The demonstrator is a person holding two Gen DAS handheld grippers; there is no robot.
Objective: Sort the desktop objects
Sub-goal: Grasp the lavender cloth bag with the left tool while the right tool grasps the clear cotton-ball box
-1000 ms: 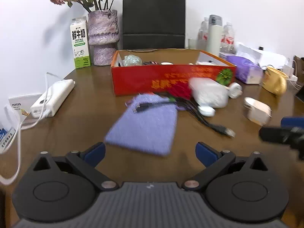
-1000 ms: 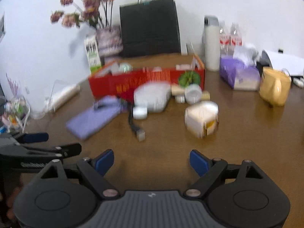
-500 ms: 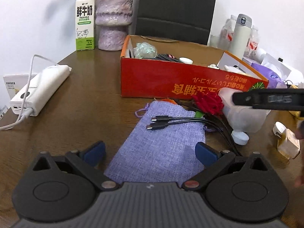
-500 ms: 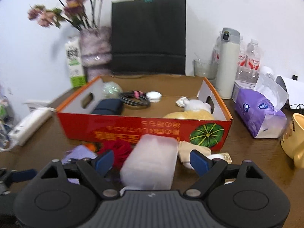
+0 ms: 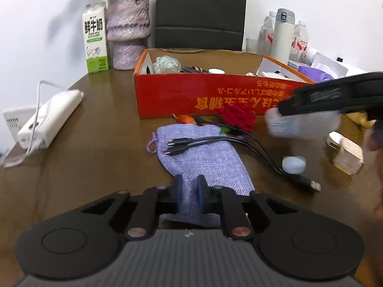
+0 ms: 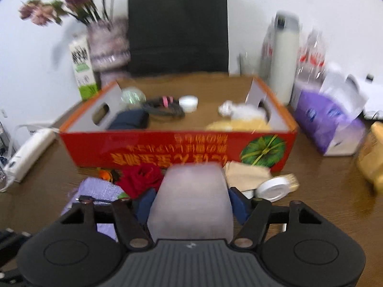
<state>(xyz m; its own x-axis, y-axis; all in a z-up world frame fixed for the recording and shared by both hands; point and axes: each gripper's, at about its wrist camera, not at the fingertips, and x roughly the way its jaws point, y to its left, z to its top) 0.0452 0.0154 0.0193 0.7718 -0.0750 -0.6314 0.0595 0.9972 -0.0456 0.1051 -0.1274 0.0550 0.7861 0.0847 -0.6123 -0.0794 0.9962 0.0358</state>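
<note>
Just in front of the red box (image 5: 215,95), the purple pouch (image 5: 203,162) is being pinched by the nearly closed left gripper (image 5: 189,195) with black cables (image 5: 215,141) lying across it, likely to be dragged off, while the frosted container (image 6: 191,201), clamped in the right gripper (image 6: 191,203), is risking a slip.

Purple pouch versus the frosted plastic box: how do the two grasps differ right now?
The purple pouch is soft fabric lying flat on the table, with the left gripper pinched shut on its near edge. The frosted plastic box is rigid and bulky, filling the right gripper, whose fingers stay wide apart. Both sit before the red box.
</note>
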